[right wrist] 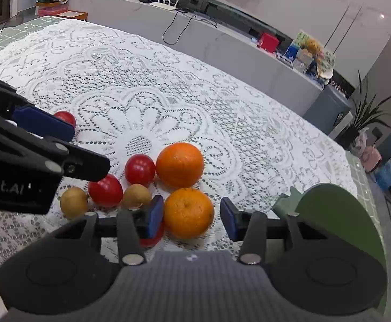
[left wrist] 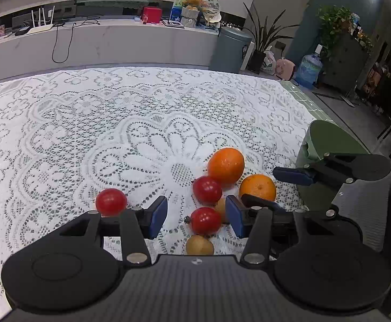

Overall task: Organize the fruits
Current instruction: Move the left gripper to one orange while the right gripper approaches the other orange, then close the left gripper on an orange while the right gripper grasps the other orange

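Fruit lies clustered on the lace tablecloth. In the left wrist view, my left gripper is open, with a red tomato between its fingers, touching neither. A second tomato, two oranges and a small yellow-brown fruit lie close by; one tomato sits apart at left. In the right wrist view, my right gripper is open around the near orange, with the far orange beyond it. The left gripper's fingers reach in from the left.
A green plate lies at the right edge of the table, also in the left wrist view. Two brown fruits and tomatoes lie left of the near orange. A counter and bins stand beyond the table.
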